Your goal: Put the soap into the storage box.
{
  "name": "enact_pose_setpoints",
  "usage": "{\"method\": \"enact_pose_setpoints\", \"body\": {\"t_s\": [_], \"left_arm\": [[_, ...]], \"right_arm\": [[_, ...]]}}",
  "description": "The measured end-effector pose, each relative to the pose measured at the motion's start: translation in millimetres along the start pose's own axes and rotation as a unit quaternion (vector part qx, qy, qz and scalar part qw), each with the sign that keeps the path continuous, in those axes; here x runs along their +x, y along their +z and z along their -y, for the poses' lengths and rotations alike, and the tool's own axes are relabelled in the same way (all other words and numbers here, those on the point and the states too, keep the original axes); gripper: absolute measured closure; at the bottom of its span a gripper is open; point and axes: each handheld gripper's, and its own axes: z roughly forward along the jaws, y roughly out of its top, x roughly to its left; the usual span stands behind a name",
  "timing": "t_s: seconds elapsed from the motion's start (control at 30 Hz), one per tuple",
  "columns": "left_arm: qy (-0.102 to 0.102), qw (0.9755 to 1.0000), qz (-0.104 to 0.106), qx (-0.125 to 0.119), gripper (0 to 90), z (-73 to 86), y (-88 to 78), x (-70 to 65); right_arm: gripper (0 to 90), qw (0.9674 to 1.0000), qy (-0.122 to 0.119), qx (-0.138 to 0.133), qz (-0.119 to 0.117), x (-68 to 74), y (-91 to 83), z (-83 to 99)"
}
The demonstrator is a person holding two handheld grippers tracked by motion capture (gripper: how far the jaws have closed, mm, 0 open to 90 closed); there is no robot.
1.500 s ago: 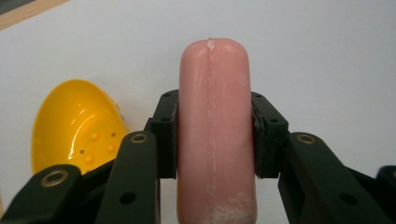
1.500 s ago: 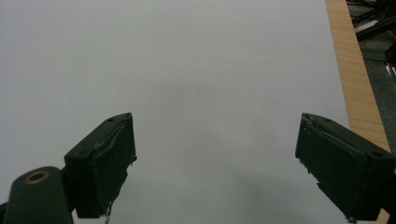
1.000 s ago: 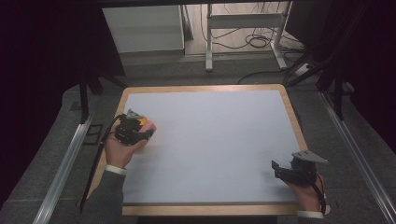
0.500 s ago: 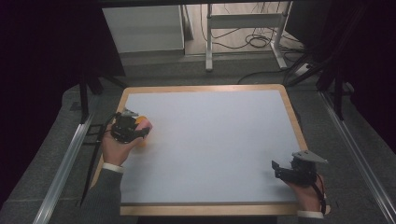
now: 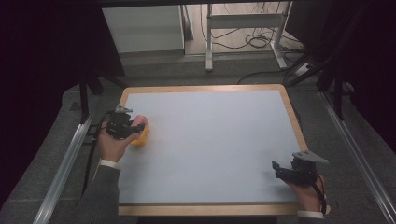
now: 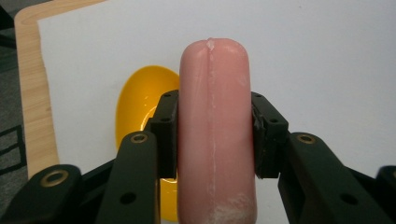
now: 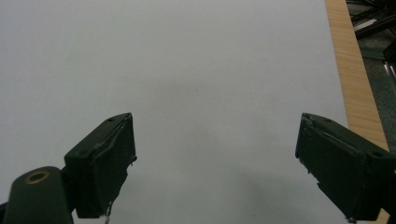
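Observation:
A pink sausage (image 6: 216,135) stands lengthwise between the jaws of my left gripper (image 6: 215,135), which is shut on it. Under it on the white mat lies a yellow bowl-like dish (image 6: 139,105). In the high view the left gripper (image 5: 133,129) hovers near the table's left edge, with the pink sausage (image 5: 141,122) and the yellow dish (image 5: 141,137) at its tip. My right gripper (image 5: 276,169) rests near the front right corner, its jaws wide apart over bare mat. The right gripper view shows the right gripper (image 7: 215,163) open with nothing between its jaws.
The white mat (image 5: 210,140) covers a wooden-rimmed table (image 5: 201,87). Metal rails (image 5: 63,163) run along both sides of the table. A white cabinet (image 5: 142,28) and a desk frame with cables (image 5: 243,32) stand on the floor beyond the far edge.
My left gripper has shifted slightly toward the left edge with the sausage still in it. The right gripper has stayed where it was.

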Motion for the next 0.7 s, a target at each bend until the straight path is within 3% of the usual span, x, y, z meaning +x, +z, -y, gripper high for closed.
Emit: {"method": "enact_pose_setpoints", "body": {"t_s": [0.7], "left_arm": [[-0.022,0.9992,-0.012,0.030,60.4,6.8,25.3,19.8]], "right_arm": [[11.7,1.0000,-0.004,0.003,0.001,0.9,1.1,0.4]]}}
